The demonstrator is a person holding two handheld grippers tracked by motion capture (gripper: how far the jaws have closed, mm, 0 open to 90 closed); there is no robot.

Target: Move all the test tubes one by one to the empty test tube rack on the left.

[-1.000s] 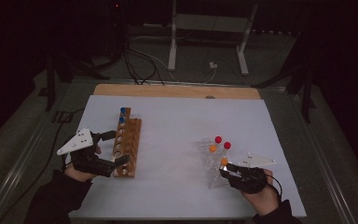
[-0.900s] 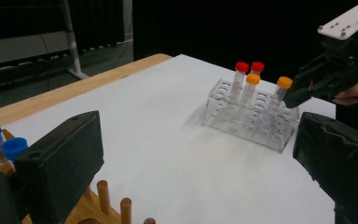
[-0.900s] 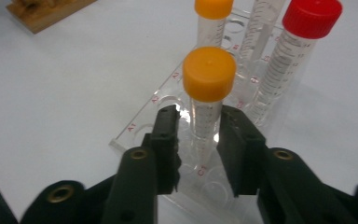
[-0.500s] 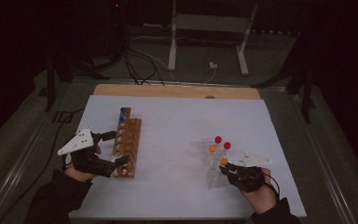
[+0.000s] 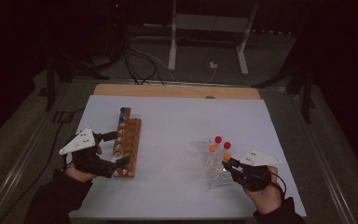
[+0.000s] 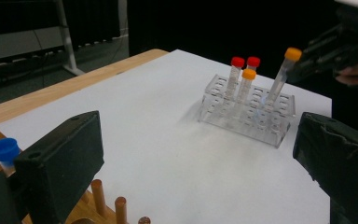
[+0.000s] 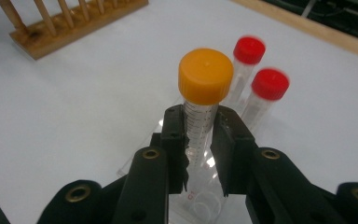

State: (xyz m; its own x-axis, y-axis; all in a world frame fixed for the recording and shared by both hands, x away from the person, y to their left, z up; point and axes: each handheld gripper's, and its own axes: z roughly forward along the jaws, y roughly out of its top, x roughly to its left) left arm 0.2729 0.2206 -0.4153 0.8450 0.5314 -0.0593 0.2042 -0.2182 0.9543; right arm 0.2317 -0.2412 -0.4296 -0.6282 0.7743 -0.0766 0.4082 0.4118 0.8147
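At the near right of the table, the right gripper (image 5: 228,164) had its jaws clamped on an orange-capped tube (image 7: 204,95), the pads pressing the clear barrel just below the cap; those jaws had just been closing on it. The tube leaned out of the clear plastic rack (image 5: 214,172), its lower end at the rack's near slots and its cap tilted toward the gripper. In the same rack, just beyond it, another orange-capped tube (image 5: 212,148) and two red-capped tubes (image 5: 218,139) stood upright. At the near left, the left gripper (image 5: 114,149) rested at the wooden rack (image 5: 133,140) with its jaws spread wide on either side of the rack's near end, the pads not seen pressing on anything. That wooden rack ran away from the person, with two blue-capped tubes (image 5: 122,111) standing at its far end. The white table top (image 5: 177,121) lay bare between the two racks, which sat well apart, and a wooden edge (image 5: 168,91) showed along its far side
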